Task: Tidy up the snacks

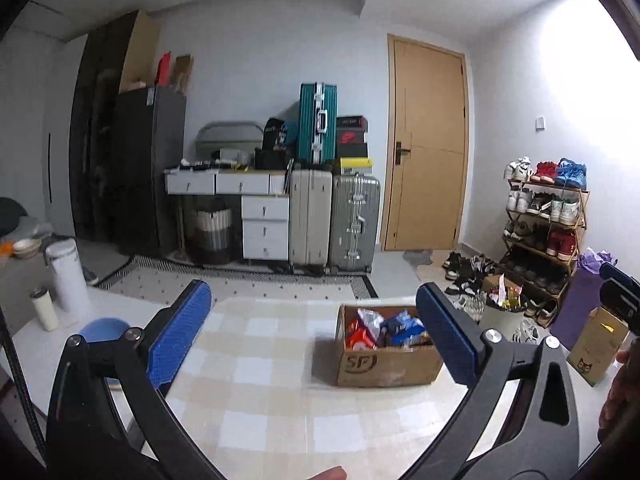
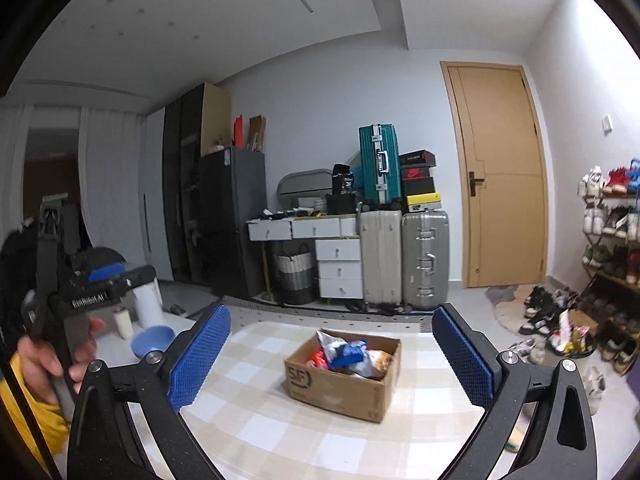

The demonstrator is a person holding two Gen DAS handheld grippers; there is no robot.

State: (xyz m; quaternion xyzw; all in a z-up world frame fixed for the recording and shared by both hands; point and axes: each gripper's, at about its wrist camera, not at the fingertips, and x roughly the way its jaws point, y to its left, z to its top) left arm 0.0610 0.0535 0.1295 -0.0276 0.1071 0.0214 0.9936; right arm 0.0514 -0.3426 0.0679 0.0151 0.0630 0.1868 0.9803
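Note:
A brown cardboard box (image 1: 384,364) marked SF sits on the checked tablecloth (image 1: 260,380). It holds several snack packets (image 1: 384,328) in red, blue and silver. My left gripper (image 1: 316,332) is open and empty, held above the table short of the box, which lies toward its right finger. In the right wrist view the box (image 2: 340,388) with its packets (image 2: 348,354) lies between and beyond the fingers of my right gripper (image 2: 332,360), which is open and empty. The left gripper's body (image 2: 92,292) shows at the left there.
A blue bowl (image 2: 154,340) and a white cup (image 2: 123,322) stand at the table's left side, by a tall white cylinder (image 1: 68,276). Suitcases (image 1: 332,220), a white drawer desk (image 1: 248,208), a shoe rack (image 1: 544,224) and a door (image 1: 424,144) line the room behind. A bin (image 1: 504,312) stands right.

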